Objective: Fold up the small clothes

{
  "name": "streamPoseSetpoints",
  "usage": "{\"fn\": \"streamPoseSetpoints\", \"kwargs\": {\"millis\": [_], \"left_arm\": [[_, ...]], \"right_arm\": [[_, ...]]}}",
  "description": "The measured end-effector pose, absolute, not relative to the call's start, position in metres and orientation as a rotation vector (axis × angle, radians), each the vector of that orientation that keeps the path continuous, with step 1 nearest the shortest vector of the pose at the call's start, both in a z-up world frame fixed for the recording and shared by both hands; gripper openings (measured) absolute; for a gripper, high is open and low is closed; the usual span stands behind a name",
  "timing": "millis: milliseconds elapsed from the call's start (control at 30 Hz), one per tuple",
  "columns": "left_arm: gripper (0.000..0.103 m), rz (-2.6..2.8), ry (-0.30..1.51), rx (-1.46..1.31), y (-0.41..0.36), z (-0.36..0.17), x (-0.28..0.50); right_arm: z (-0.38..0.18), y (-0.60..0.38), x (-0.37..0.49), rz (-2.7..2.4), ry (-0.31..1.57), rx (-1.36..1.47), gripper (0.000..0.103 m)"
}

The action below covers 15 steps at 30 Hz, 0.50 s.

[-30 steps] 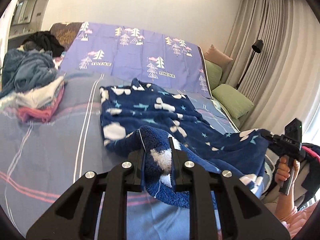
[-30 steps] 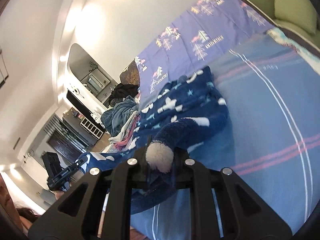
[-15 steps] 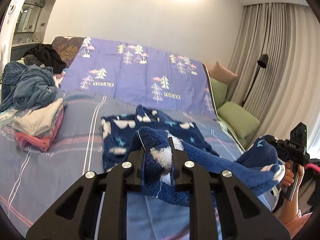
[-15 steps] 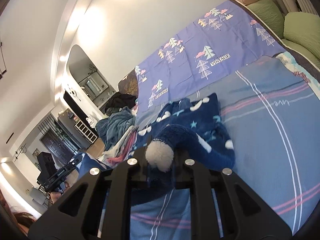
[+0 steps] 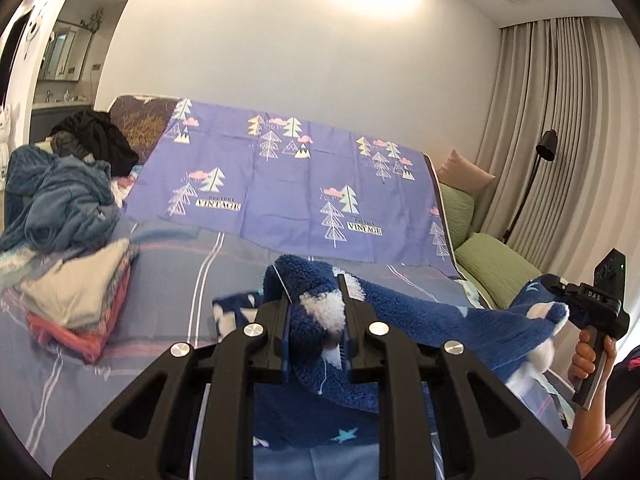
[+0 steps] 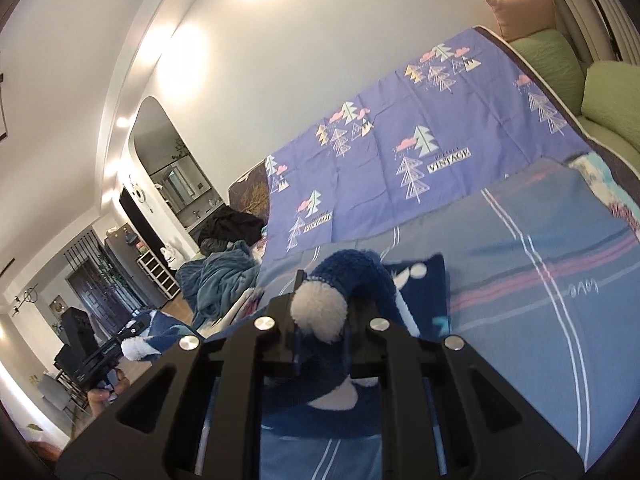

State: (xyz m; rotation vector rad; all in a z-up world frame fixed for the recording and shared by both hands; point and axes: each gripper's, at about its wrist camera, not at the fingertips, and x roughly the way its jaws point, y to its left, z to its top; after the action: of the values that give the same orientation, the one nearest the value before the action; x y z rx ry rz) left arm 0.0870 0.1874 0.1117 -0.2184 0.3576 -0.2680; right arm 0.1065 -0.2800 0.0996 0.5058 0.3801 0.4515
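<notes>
Far left on the bed (image 5: 168, 280), I see a heap of blue and dark clothes (image 5: 60, 196) with a folded stack (image 5: 76, 300) in front of it. At the centre, my left gripper (image 5: 314, 312) has its jaws pinched narrow on a bunched edge of the fleece garment (image 5: 420, 320), navy with white patches and stars. The garment stretches rightward, lifted off the bed, with its lower part trailing on the striped sheet. At its far end my right gripper (image 5: 560, 292) holds the other edge; in its own view the jaws are closed on a thick fold with a white tuft. Behind runs a purple cover (image 5: 300, 184) printed with trees. Green cushions (image 5: 496, 268), a floor lamp (image 5: 536, 176) and curtains (image 5: 560, 120) fill the right side.
</notes>
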Motion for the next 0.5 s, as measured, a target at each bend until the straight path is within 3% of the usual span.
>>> {"fn": "streamPoseSetpoints", "kwargs": {"millis": [500], "left_arm": [[0.018,-0.168,0.434,-0.159,0.176,0.097,0.232]], "right_arm": [[0.095,-0.266,0.255,0.354,0.468,0.499,0.014]]}}
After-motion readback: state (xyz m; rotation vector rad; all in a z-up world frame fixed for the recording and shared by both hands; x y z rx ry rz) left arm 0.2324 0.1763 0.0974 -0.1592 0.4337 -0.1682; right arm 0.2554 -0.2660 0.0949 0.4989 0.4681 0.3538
